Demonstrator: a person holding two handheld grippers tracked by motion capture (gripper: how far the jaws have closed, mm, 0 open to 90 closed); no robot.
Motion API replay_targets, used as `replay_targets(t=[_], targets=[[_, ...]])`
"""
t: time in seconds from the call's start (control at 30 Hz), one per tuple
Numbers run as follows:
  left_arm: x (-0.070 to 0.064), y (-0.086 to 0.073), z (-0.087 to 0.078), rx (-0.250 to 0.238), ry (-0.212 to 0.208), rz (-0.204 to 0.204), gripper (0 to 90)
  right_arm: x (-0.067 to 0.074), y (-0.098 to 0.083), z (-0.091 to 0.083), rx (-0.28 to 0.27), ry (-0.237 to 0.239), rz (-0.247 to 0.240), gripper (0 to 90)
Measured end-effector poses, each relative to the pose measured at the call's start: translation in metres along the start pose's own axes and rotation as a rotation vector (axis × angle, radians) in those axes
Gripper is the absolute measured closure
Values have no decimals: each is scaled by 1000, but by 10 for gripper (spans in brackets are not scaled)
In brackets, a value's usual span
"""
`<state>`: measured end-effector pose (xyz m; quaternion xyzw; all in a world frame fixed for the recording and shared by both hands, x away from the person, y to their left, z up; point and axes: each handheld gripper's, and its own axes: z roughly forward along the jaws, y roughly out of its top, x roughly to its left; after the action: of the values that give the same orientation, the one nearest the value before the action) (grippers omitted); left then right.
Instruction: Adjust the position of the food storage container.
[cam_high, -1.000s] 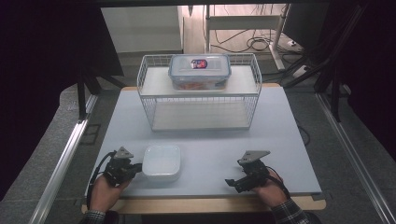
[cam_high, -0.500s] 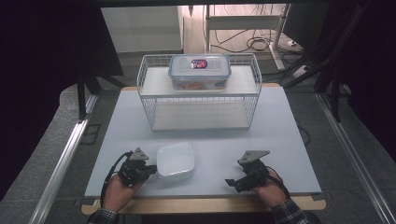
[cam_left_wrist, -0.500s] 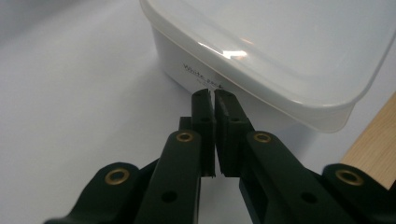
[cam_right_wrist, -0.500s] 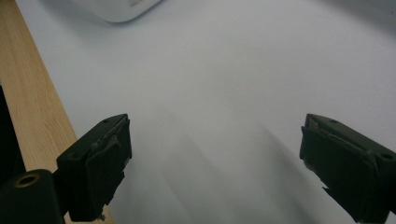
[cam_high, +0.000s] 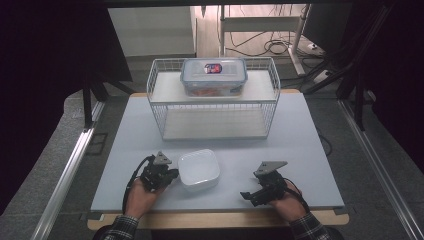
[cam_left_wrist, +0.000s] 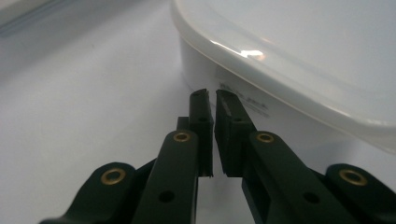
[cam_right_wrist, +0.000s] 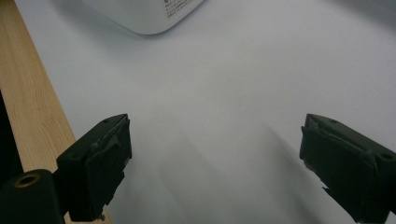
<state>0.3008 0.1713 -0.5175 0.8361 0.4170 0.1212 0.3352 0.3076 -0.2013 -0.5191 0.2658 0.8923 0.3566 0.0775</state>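
A white, lidless plastic container sits on the pale table near its front, a little left of the middle. My left gripper lies at the container's left side with its tips against or just short of the wall. In the left gripper view the jaws stand almost together with nothing between them, right at the container's wall under its rim. My right gripper rests near the front right, pointing left toward the container and apart from it. Its jaws are wide open over bare table, with a corner of the container far ahead.
A white wire rack stands at the back middle of the table. On its top shelf sits a clear lidded box with a red and blue label. The table's wooden front edge runs just beside my right gripper.
My left gripper has moved to the right, and the white container has slid to the right along with it. The right gripper has stayed where it was.
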Motion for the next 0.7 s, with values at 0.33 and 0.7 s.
replay_targets(t=[0.33, 0.7], targets=[[-8, 18, 22, -10, -27, 30, 860, 0, 1, 1, 0, 0, 11, 93], [-33, 21, 28, 16, -104, 87, 844, -3, -1, -4, -8, -9, 25, 93]])
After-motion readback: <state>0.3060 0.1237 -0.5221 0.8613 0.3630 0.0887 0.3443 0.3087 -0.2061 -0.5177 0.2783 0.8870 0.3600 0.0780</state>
